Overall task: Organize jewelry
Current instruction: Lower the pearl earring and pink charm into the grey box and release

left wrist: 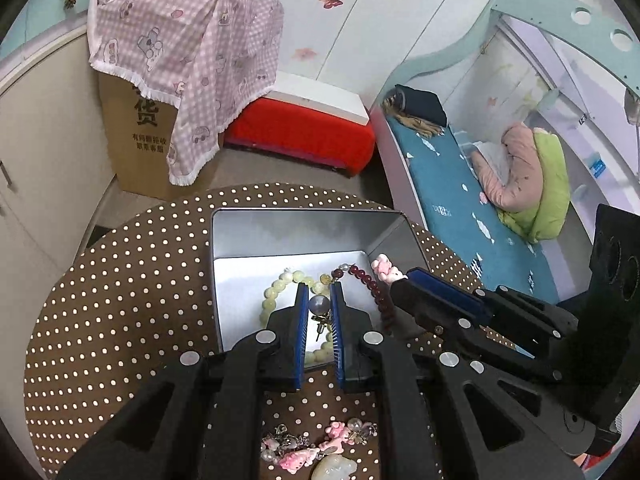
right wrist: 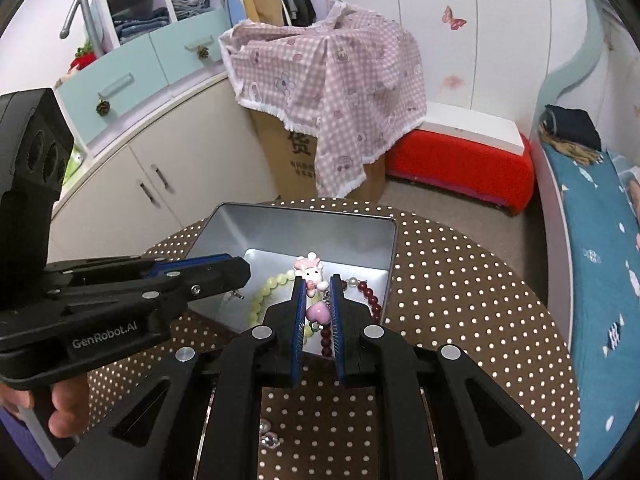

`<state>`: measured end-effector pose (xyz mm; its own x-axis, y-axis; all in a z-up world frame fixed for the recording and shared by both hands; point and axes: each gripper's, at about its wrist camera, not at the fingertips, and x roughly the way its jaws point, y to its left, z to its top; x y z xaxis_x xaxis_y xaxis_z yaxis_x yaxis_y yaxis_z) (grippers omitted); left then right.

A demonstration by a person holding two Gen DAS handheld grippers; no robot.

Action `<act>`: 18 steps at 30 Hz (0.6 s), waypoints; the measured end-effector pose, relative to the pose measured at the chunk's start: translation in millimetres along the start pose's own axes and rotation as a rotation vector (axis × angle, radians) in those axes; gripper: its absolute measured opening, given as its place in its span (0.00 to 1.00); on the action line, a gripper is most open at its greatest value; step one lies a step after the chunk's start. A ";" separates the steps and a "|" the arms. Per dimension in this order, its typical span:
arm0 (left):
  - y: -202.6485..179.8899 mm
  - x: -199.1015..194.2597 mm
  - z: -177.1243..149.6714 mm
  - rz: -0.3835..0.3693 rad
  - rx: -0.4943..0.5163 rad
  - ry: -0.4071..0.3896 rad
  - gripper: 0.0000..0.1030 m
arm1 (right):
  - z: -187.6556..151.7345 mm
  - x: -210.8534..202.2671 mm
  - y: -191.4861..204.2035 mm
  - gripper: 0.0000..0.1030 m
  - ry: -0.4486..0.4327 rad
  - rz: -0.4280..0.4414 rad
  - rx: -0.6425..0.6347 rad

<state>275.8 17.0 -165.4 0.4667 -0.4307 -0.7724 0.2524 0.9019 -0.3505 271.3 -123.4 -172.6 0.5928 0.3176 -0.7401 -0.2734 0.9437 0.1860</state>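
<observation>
A silver tin (left wrist: 280,228) stands on the dotted table and holds a pale green bead bracelet (left wrist: 276,292) and a dark red bead bracelet (left wrist: 372,284). My left gripper (left wrist: 320,292) is shut on a grey pearl earring (left wrist: 319,305) over the tin. My right gripper (right wrist: 319,282) is shut on a pink charm piece with a white-and-pink cat figure (right wrist: 310,268) and a pink heart (right wrist: 318,314), also over the tin (right wrist: 304,224); it also shows in the left wrist view (left wrist: 390,276). More pink charm jewelry (left wrist: 316,446) lies on the table near me.
The round brown polka-dot table (left wrist: 120,280) has its edge close behind the tin. Beyond stand a cardboard box under pink checked cloth (left wrist: 180,60), a red stool (left wrist: 300,136), white cabinets (right wrist: 140,168) and a bed (left wrist: 460,200) at the right.
</observation>
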 end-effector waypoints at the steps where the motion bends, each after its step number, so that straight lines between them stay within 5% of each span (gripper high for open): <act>1: -0.8 0.6 -0.4 0.000 -0.002 0.002 0.09 | -1.0 0.3 0.0 0.12 0.002 0.000 -0.001; 18: 2.8 -1.5 -2.4 0.007 -0.017 0.002 0.12 | -4.2 5.7 -4.1 0.13 0.002 -0.007 0.011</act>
<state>273.8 20.2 -166.5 0.4668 -0.4248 -0.7757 0.2351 0.9051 -0.3542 272.6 -125.8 -180.3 0.5929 0.3111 -0.7427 -0.2609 0.9468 0.1884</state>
